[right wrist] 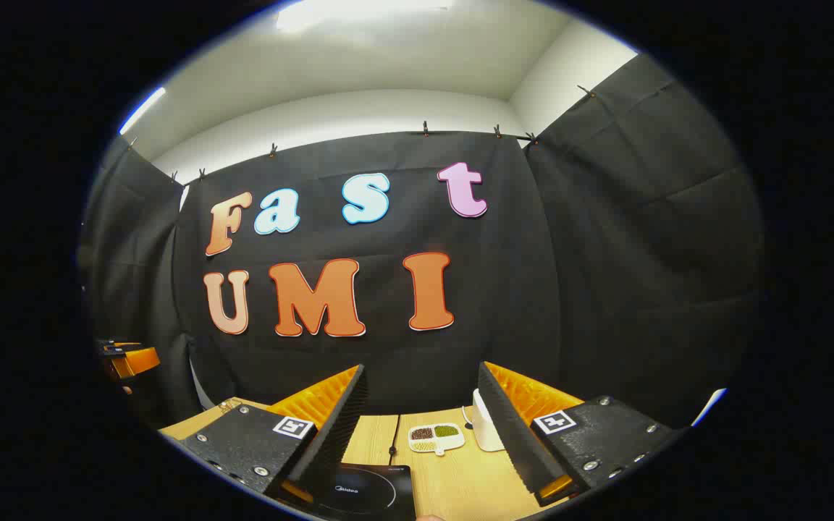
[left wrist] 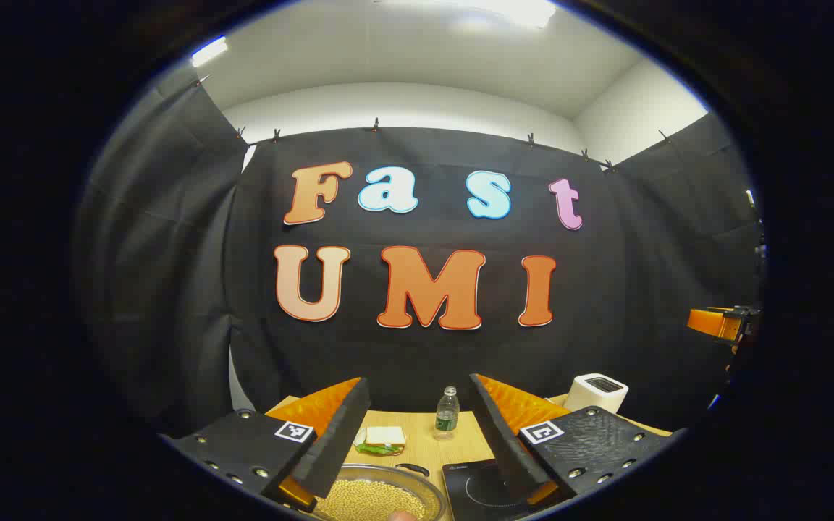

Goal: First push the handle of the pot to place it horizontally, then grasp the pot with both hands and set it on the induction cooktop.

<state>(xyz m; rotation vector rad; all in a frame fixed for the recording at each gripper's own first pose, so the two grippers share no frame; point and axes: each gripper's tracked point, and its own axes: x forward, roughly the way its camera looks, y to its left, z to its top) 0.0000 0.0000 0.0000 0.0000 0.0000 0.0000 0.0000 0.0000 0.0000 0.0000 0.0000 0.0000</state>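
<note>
While both tongs hang apart, the pot (left wrist: 377, 496) sits just below the left tongs (left wrist: 417, 434) — cooktop (left wrist: 478, 488) rightward.

Pot (left wrist: 381, 496): shallow round metal pan, upright on worktop (left wrist: 417, 449) at near edge of left gripper view, filled with small pale yellow beans. Dark handle (left wrist: 413, 469) at far right rim, angled toward cooktop.

Induction cooktop (left wrist: 478, 492): flat black glossy slab with faint ring marking, just right of pot, lying flat on worktop, surface bare; also near-left in right gripper view (right wrist: 366, 492).
</note>
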